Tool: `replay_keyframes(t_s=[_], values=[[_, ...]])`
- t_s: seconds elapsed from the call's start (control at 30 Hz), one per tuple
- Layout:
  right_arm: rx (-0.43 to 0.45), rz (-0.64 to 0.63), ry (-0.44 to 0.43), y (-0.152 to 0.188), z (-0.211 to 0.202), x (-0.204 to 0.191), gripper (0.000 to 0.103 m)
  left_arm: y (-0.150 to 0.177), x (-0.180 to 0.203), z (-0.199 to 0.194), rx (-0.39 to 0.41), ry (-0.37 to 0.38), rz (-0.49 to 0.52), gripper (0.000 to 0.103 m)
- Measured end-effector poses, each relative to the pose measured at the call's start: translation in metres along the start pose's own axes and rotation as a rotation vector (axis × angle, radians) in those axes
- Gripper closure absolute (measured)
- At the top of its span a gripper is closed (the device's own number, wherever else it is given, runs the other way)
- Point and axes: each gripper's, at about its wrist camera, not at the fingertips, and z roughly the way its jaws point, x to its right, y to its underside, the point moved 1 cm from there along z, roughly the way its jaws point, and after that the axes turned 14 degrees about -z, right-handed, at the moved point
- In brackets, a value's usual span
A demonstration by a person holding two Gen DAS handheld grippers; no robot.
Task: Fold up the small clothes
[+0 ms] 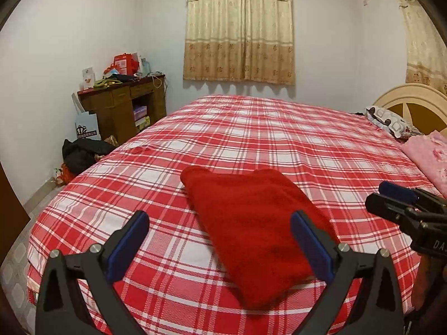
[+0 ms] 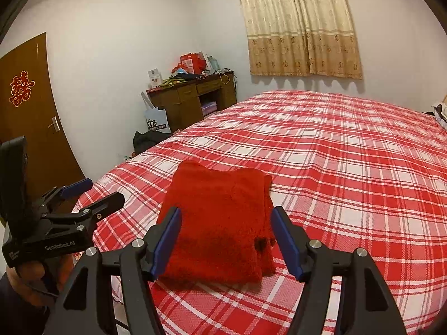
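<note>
A red fuzzy garment point(image 1: 245, 195) point(image 2: 218, 195) lies folded into a compact rectangle near the front edge of the bed point(image 1: 251, 128) point(image 2: 335, 153), which has a red and white plaid sheet. My left gripper point(image 1: 220, 217) point(image 2: 103, 189) is open and held above the garment's near left side, with nothing between its blue pads. My right gripper point(image 2: 226, 212) point(image 1: 380, 194) is also open, its fingers straddling the garment from above without touching it. A hand holds the left gripper's handle at the lower left of the right wrist view.
A brown desk point(image 1: 123, 103) point(image 2: 192, 97) piled with items stands at the far left wall, with a dark bag point(image 1: 81, 153) on the floor in front of it. A patterned pillow point(image 1: 391, 120) and pink blanket point(image 1: 427, 153) lie by the headboard at right. A brown door point(image 2: 30, 106) is on the left.
</note>
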Motion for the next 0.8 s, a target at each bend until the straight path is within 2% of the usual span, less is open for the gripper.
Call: replay_keyframes(t_s=[0.8], values=[[0.024,-0.004,0.002,0.000,-0.015,-0.002,0.035,0.003,0.008,-0.002,0.001,0.004,0.012,0.000]])
